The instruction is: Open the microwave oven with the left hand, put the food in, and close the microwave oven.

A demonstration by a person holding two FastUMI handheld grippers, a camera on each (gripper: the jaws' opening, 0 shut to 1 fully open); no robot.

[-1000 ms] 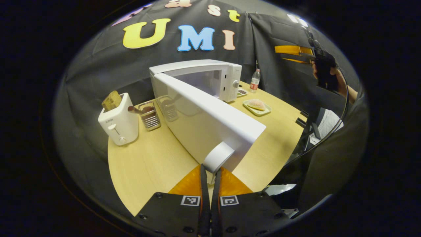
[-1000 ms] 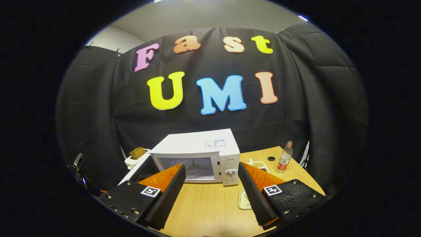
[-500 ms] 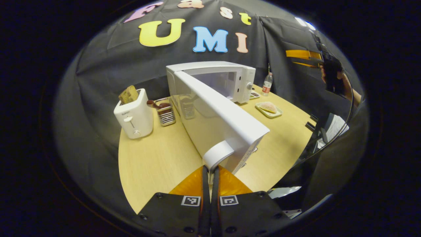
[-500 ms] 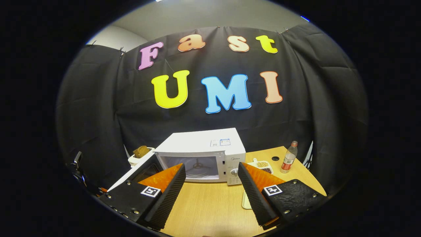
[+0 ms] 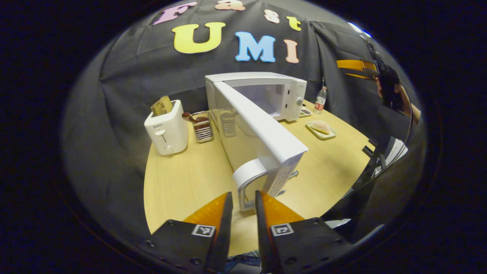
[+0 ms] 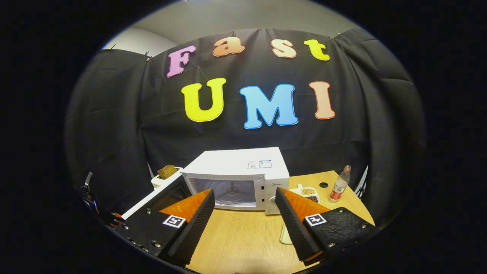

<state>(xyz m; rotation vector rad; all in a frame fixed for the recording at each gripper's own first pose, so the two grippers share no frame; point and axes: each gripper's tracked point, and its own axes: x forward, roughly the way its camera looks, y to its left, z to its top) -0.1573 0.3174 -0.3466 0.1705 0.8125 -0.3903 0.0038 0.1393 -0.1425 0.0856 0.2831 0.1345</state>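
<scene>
Standing wide open: microwave (image 5: 266, 97) door (image 5: 262, 133). Left gripper (image 5: 242, 211) released beside handle (image 5: 247, 180); right gripper (image 6: 243, 219) spread, empty. Food (image 5: 320, 127) on plate right of microwave, unloaded; closing pending.

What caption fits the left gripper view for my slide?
Left gripper open around the handle of the swung-open microwave door; plated food waits on the table.

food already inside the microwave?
No. In the left gripper view the food sits on its plate on the table, outside the open microwave.
</scene>
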